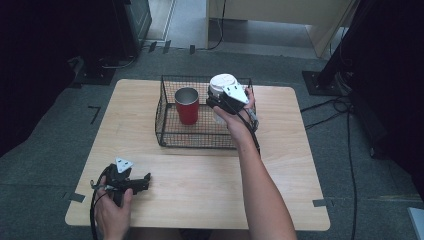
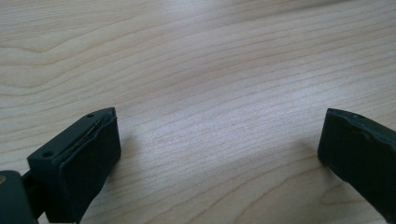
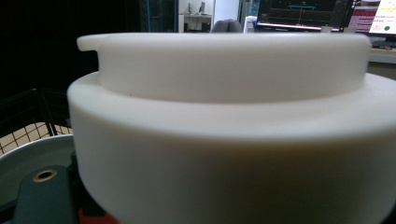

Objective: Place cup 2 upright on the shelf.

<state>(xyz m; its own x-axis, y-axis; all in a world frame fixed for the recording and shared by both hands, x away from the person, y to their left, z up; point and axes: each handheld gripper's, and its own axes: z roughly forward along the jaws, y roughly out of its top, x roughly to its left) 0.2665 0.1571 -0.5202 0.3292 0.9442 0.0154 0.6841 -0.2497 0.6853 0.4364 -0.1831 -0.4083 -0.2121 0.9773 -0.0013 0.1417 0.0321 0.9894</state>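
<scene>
White lidded container [image 1: 221,85] upright over the wire basket's [image 1: 165,131] right side (beside a red cup [image 1: 187,105])

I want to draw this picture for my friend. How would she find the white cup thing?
Look at the wooden table, then at the black wire basket on its far half. The white container is at the basket's right side, held in the right gripper. Its neighbour, the red cup, stands open-topped, while the white one wears a stepped white lid.
</scene>
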